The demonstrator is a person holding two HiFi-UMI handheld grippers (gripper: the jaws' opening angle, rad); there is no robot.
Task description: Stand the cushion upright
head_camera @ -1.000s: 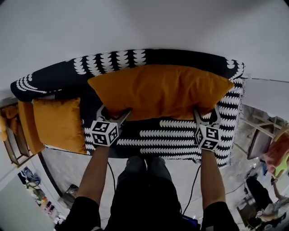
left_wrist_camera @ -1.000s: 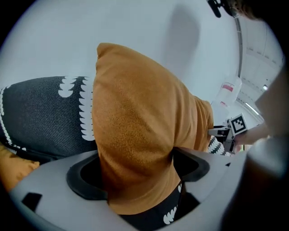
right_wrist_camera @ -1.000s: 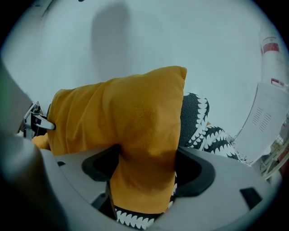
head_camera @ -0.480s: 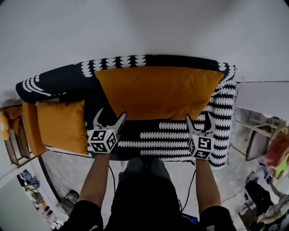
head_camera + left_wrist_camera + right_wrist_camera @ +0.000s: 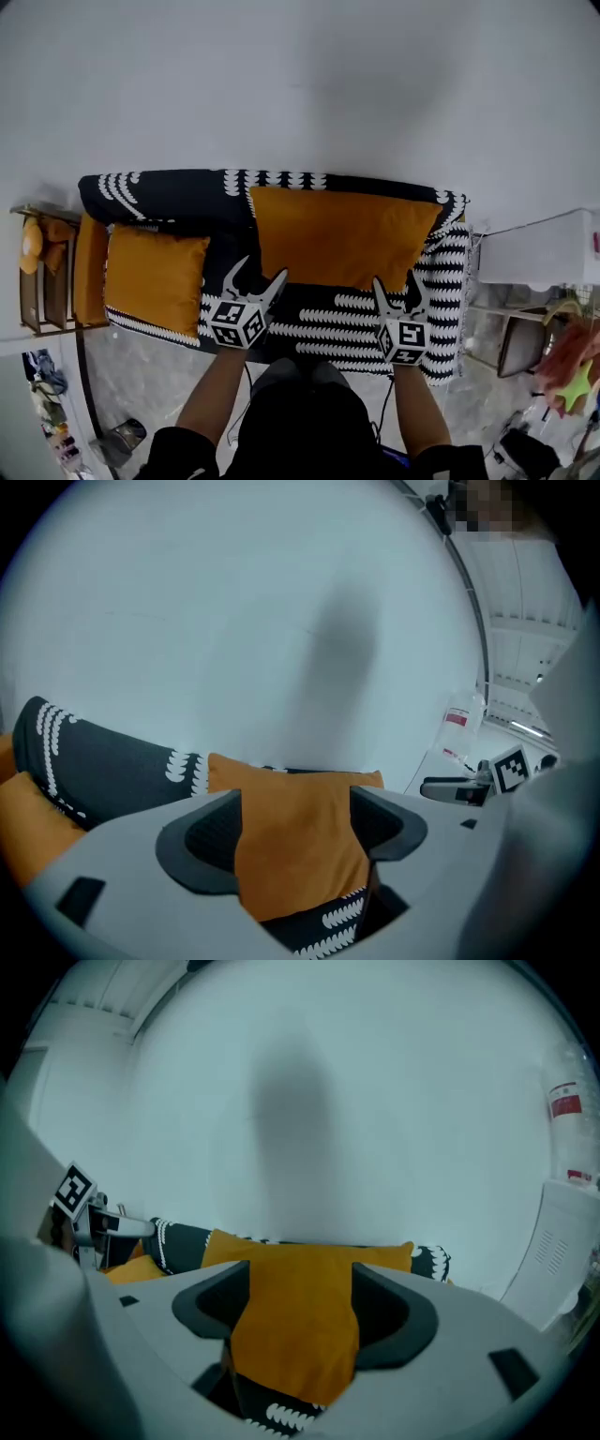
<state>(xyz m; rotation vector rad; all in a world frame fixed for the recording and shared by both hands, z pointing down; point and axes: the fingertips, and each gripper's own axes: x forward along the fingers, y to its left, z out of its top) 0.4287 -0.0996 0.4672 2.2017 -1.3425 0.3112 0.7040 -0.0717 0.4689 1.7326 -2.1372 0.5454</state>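
Your left gripper (image 5: 258, 274) and your right gripper (image 5: 396, 284) are both held in front of the sofa (image 5: 159, 192) with the black and white cover. The fingers of each one are apart and pinch nothing, though they have just been closing a little. The big orange cushion (image 5: 342, 234) shows in the gap between each pair of fingers, but it sits farther off, at 12 o'clock from them. It stands up on the seat and leans on the sofa's back. A smaller orange cushion (image 5: 155, 279) sits at 9 o'clock from it.
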